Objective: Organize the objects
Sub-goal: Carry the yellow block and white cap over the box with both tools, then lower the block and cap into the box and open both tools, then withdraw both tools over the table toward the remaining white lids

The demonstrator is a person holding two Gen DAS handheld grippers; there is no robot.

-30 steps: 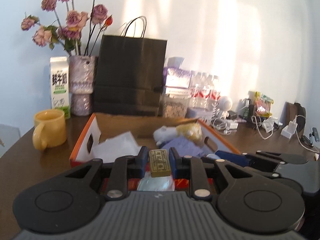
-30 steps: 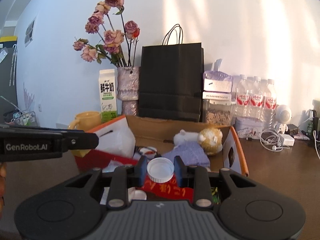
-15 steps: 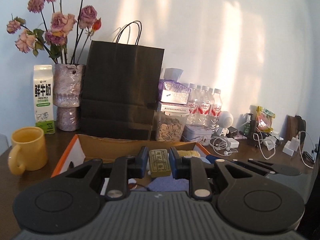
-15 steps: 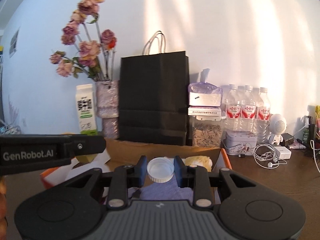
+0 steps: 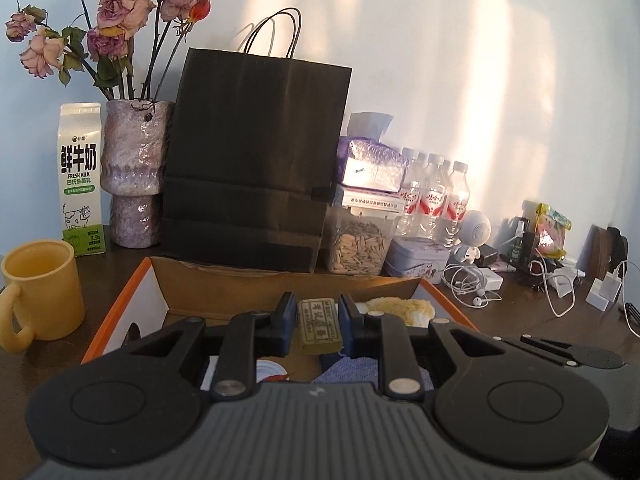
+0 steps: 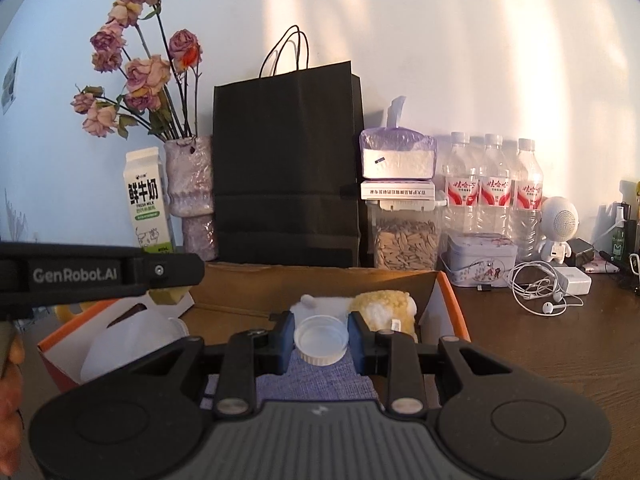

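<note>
A small olive-green block [image 5: 319,326] with printed writing is pinched between the pads of the left hand-held gripper [image 5: 318,322]. It is held in the air above the open cardboard box [image 5: 280,282], near the box's back wall. A white bottle cap [image 6: 321,339] is pinched the same way by the right hand-held gripper [image 6: 321,338], with its hollow side facing the camera. It is held over a blue cloth [image 6: 312,380] inside the box.

Compared with a second ago, the grips have not changed, and the same two things are held. Both hand-held grippers have been carried toward the back of the counter [image 6: 540,340]. Much less of the inside of the box is seen now from the left wrist, and its back wall looks closer. The black paper bag [image 5: 256,160], the milk carton [image 5: 79,176], the vase of dried roses [image 5: 134,176] and the water bottles [image 6: 494,188] all look bigger and nearer than before. The yellow mug [image 5: 40,288] sits on the counter just left of the box. A yellow and white plush toy [image 6: 384,308] lies in the box behind the cap. The left hand-held gripper is seen as a dark bar at the left edge of the right wrist view.
</note>
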